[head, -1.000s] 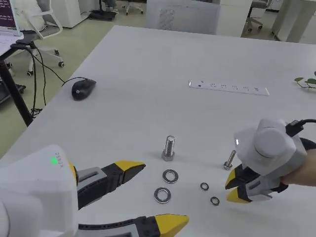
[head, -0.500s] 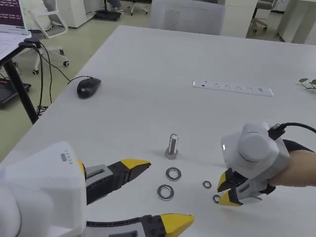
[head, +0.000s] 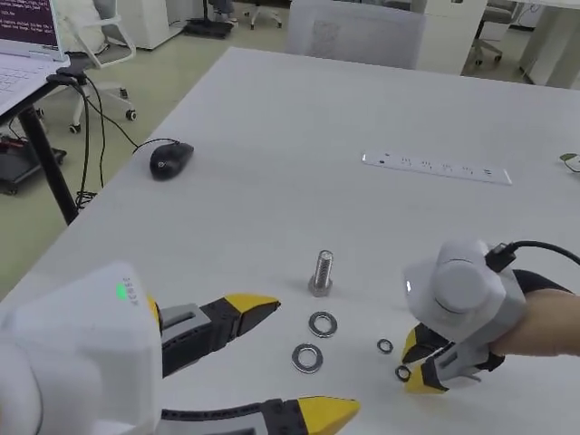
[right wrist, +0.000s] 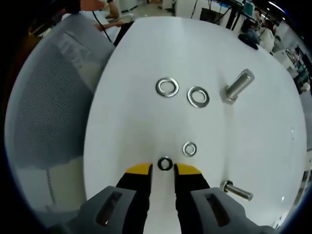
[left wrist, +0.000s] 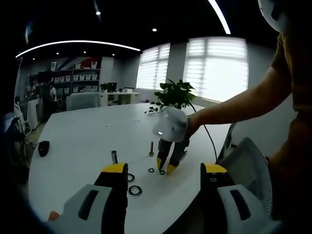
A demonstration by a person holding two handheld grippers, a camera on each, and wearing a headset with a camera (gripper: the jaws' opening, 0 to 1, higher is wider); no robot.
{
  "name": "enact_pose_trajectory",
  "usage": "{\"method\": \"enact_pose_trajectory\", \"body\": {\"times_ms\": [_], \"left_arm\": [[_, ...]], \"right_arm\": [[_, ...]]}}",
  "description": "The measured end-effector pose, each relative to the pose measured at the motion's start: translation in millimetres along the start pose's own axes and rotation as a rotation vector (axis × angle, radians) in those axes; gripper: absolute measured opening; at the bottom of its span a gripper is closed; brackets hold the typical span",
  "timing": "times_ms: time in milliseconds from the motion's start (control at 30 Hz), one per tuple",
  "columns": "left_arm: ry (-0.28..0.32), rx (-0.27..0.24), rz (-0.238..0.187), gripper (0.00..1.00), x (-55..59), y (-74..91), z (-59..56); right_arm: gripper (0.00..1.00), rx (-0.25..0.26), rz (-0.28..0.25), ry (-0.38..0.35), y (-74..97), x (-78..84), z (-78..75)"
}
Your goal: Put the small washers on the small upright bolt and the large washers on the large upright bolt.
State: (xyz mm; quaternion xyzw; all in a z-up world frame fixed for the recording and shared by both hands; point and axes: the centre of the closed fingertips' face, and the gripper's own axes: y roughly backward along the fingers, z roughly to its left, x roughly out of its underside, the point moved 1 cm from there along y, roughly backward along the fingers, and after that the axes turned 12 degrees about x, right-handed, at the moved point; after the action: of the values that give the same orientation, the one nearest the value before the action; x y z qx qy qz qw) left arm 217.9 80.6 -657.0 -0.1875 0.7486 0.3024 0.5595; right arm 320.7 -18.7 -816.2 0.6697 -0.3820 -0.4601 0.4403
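Right tool [head: 415,364] in the head view is tipped down at the bench [head: 272,163], with a small washer [head: 403,372] right at its yellow tips. I'd say it's lining up a pinch. The other small washer [head: 385,345] lies just on the far side of that one. The large washers [head: 322,323] lie flat to the left, near the upright large bolt [head: 321,273]. Meanwhile the left tool [head: 313,358] hangs at the near left with its jaws spread wide and empty, probably just parked out of the way.

Left gripper view gives the side-on look. The right tool comes down steeply, and the small bolt [left wrist: 151,148] stands upright just behind it. In the head view the tool's housing sits in front of that spot.

Right gripper view settles the grip question. The small washer lies flat just ahead of the two tips, in line with the gap between them, so the jaws are released and not pinching yet. The small bolt is close beside the tool, so it should be a short hop once the washer's picked up.
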Motion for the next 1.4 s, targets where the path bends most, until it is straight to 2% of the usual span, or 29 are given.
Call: {"method": "enact_pose_trajectory", "body": {"times_ms": [467, 1067, 1333, 1400], "left_arm": [[0.005, 0.011, 0.005, 0.59, 0.3, -3.9, 1.0], [0.006, 0.010, 0.015, 0.59, 2.6, -1.8, 0.9], [0.004, 0.020, 0.024, 0.59, 4.0, -4.1, 0.1], [0.002, 0.022, 0.023, 0.59, 3.6, -5.2, 0.1]], "right_arm": [[0.16, 0.018, -0.010, 0.040, -0.6, -3.5, -0.2], [0.12, 0.018, -0.008, 0.001, -0.1, -3.1, -2.5], [0.12, 0.045, -0.009, -0.054, 23.3, 9.8, -16.6], [0.12, 0.078, -0.012, -0.053, 31.5, 14.4, -23.5]]}}
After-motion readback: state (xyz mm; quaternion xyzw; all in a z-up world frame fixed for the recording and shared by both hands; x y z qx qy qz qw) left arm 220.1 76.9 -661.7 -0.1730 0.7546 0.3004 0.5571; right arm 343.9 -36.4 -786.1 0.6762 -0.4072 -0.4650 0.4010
